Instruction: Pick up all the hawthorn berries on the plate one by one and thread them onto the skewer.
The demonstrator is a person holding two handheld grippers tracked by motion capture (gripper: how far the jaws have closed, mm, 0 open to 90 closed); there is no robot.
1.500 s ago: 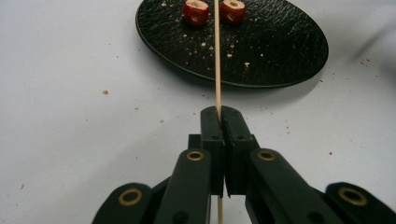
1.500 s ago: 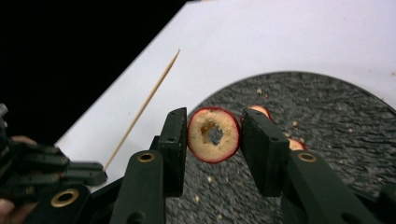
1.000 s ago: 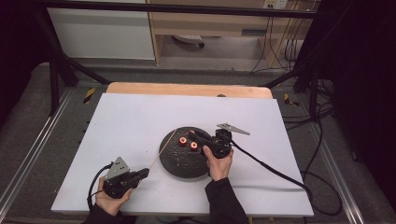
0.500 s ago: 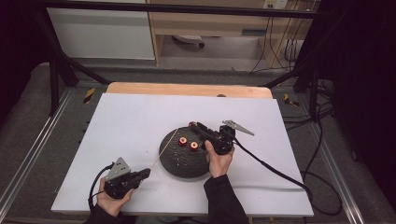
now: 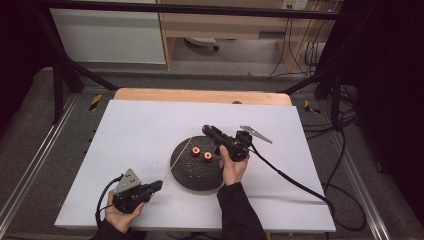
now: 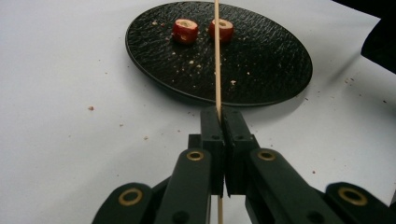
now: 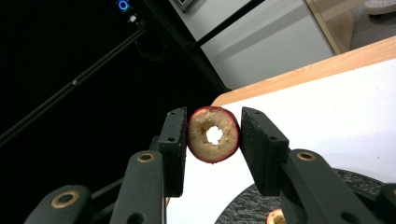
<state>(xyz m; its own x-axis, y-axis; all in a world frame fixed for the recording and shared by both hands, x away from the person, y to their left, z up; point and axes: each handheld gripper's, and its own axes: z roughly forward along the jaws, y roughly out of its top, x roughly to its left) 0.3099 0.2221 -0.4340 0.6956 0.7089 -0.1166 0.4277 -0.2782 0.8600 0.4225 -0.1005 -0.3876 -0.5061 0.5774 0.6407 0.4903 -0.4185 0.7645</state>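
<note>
Red-skinned cored fruit slice (image 7: 214, 134) is pinched in the right gripper (image 5: 206, 130) jaws, lifted approx 12 o'clock of the black plate (image 5: 186, 176), left gripper (image 5: 158, 185) jaws clamp the bare skewer (image 6: 217, 56), w/ two slices (image 5: 201, 153) left on the plate, nothing threaded yet.

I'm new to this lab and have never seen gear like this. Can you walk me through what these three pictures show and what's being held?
There is no robot: a person sits at a white table holding a handheld clamp tool with two black jaws in each hand. The high view looks down from above the table. The other two pictures come from small cameras riding on each tool, looking along its jaws.

On the table lies a black plate scattered with crumbs, with two red cored fruit pieces on it. The left gripper is shut on a thin wooden skewer that reaches out over the plate. The right gripper, lifted above the plate, is shut on a third fruit slice, its hollow middle facing the camera.
</note>
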